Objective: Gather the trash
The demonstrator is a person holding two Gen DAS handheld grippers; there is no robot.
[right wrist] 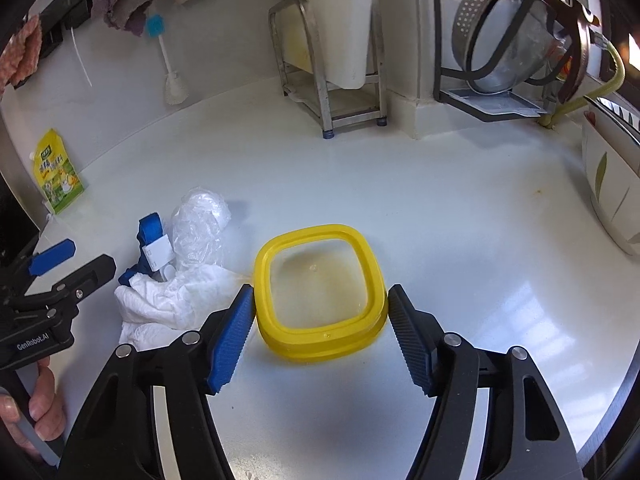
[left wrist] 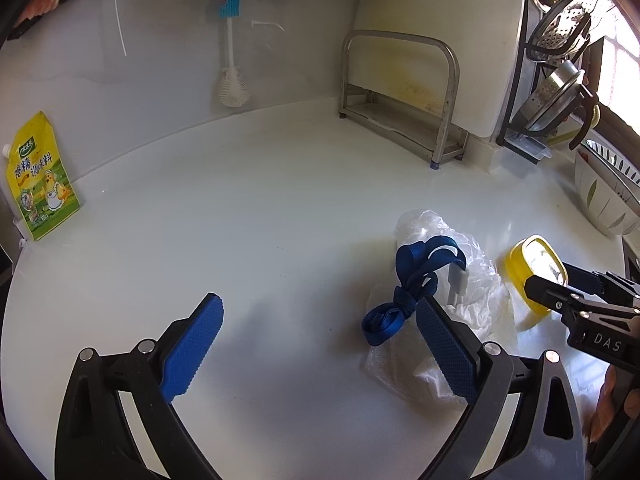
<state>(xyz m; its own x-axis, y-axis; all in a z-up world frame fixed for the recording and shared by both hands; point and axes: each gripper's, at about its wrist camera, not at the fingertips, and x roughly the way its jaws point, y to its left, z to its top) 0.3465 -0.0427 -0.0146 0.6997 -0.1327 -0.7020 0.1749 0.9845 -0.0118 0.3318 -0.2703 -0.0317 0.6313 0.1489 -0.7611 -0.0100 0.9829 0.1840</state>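
Left wrist view: left hand-held gripper spread wide over the white counter, holding nothing; right blue pad just beside the knotted blue strap on crumpled clear plastic and white paper. Yellow lid lying past that heap, right hand-held gripper at its edge.

Right wrist view: right hand-held gripper partly open, straddling the yellow lid, left pad about touching the rim, right pad just clear; nothing gripped yet. Best to centre both pads on opposite rims, close evenly, then lift straight, avoiding a snag on the nearby paper.
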